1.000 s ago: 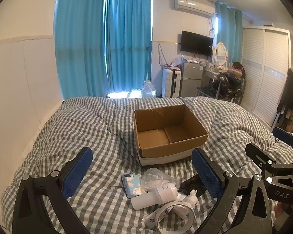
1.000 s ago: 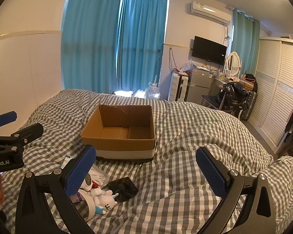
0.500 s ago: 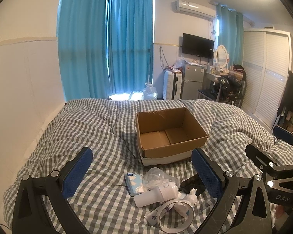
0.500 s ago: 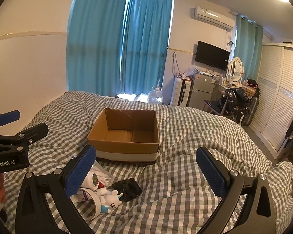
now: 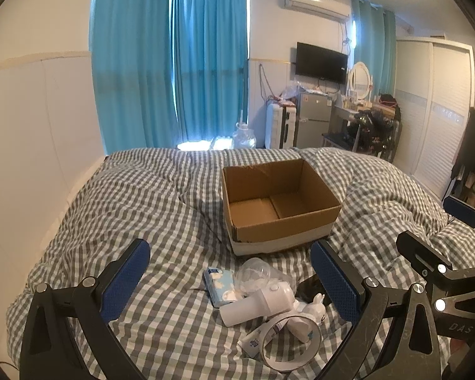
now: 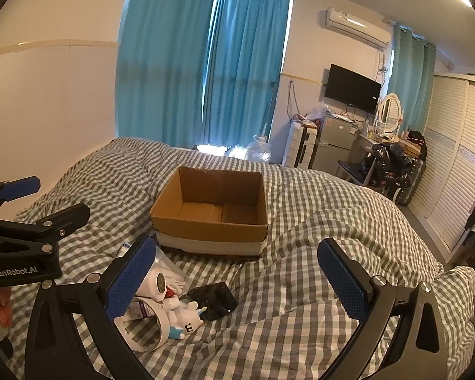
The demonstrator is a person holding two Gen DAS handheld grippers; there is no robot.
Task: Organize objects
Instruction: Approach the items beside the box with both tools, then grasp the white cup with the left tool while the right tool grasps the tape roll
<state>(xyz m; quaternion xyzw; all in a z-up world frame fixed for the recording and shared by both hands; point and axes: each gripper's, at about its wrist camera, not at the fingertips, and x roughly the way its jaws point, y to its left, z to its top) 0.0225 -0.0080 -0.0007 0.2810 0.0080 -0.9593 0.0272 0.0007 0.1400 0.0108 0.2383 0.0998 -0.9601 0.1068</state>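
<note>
An open empty cardboard box (image 5: 278, 205) (image 6: 210, 210) sits on the checked duvet. In front of it lies a small pile: a blue-and-white tissue pack (image 5: 220, 286), a clear plastic cup (image 5: 253, 277), a white handheld fan (image 5: 259, 302) (image 6: 156, 283), a tape ring (image 5: 289, 342) (image 6: 145, 332), a white bunny toy (image 5: 315, 308) (image 6: 186, 318), a small tube (image 5: 253, 343) and a black object (image 6: 213, 299). My left gripper (image 5: 229, 280) hovers open above the pile. My right gripper (image 6: 237, 277) hangs open to the pile's right, nothing between its fingers.
The bed's duvet (image 5: 136, 209) (image 6: 332, 228) is rumpled, with a raised fold at the right. A white wall runs along the bed's left side. Beyond the foot stand blue curtains (image 5: 171, 63), a water jug (image 5: 243, 137), a suitcase, a small fridge and a wardrobe (image 6: 459, 171).
Both views have tilted up and drawn back a little, so the box and pile sit lower in frame. Both grippers stay open; no object has moved.
</note>
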